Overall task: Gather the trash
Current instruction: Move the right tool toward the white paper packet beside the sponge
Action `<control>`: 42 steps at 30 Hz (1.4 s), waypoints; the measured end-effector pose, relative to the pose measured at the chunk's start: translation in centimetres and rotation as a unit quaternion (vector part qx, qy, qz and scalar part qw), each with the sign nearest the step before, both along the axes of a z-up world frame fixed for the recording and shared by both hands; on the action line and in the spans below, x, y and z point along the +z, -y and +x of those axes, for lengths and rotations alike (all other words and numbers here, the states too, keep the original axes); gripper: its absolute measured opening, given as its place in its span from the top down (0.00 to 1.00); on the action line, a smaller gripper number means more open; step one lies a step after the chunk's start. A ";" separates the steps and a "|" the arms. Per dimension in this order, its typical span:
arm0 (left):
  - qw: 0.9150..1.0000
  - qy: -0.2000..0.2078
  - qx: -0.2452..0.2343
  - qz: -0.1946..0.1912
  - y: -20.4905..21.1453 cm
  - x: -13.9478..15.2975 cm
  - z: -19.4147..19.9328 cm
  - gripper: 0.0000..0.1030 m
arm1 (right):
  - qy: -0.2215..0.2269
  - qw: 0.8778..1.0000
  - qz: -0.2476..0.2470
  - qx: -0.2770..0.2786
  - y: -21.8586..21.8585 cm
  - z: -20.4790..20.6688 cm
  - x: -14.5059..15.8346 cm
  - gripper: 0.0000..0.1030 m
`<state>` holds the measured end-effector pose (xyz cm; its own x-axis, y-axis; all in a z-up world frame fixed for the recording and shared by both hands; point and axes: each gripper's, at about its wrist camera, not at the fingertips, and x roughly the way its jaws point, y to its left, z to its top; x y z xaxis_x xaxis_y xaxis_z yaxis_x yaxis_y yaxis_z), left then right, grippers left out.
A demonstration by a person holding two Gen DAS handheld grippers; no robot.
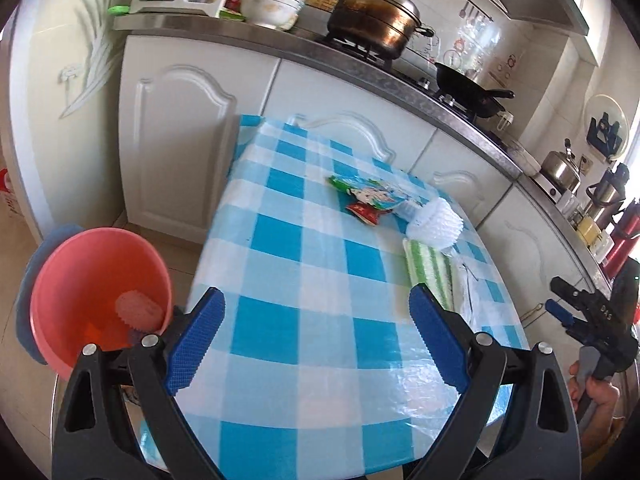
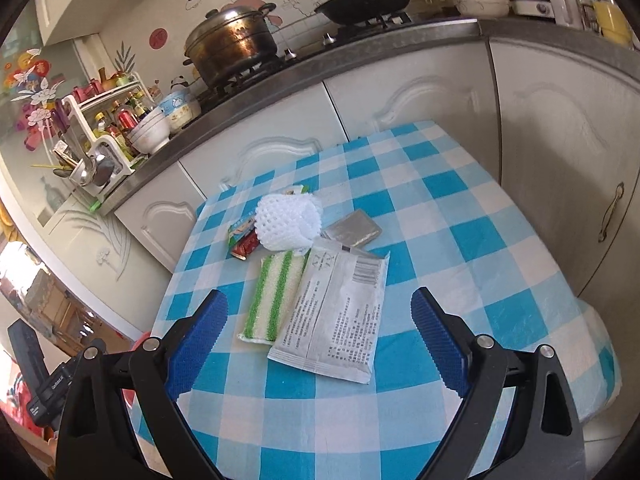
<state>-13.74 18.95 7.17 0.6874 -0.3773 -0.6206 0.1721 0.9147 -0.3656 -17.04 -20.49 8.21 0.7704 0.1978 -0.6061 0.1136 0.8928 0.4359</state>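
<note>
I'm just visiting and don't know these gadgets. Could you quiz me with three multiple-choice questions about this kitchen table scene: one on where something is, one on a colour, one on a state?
1. Where is the pink basin?
A. on the stove
B. beside the table, below its top
C. on the tablecloth

2. What colour are the stripes on the sponge?
A. green
B. red
C. black

3. How does the right gripper stand?
A. shut on the white packet
B. shut on nothing
C. open, empty

Answers: 1 B, the left view shows it low beside the checked table. 2 A, green bands on white. 3 C, its pads stand wide apart above the white packet.
</note>
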 end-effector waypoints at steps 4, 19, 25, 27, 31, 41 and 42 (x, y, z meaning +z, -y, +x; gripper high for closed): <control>0.999 -0.015 -0.044 0.010 3.2 -1.1 1.0 0.09 | -0.036 0.999 0.010 0.004 -0.5 1.2 -2.3 0.11; 0.995 -0.046 -0.091 0.016 6.4 -5.3 2.4 0.09 | -0.118 0.992 -0.001 -0.035 -2.9 8.1 -7.9 0.06; 0.994 -0.045 -0.102 0.014 6.9 -5.6 2.7 0.09 | -0.125 0.991 -0.033 -0.032 -4.0 9.1 -8.9 0.03; 0.993 -0.050 -0.104 0.013 7.1 -5.9 2.9 0.09 | -0.128 0.990 -0.054 -0.025 -4.4 9.5 -9.0 0.04; 0.992 -0.053 -0.111 0.010 7.6 -6.2 3.1 0.09 | -0.124 0.989 -0.076 -0.012 -4.5 9.8 -9.2 0.04; 0.990 -0.063 -0.129 0.003 9.7 -6.5 4.0 0.09 | -0.100 0.991 -0.081 0.029 -3.7 8.8 -9.1 0.18; 0.989 -0.063 -0.131 0.002 10.1 -6.5 4.1 0.09 | -0.097 0.991 -0.081 0.033 -3.6 8.7 -9.0 0.19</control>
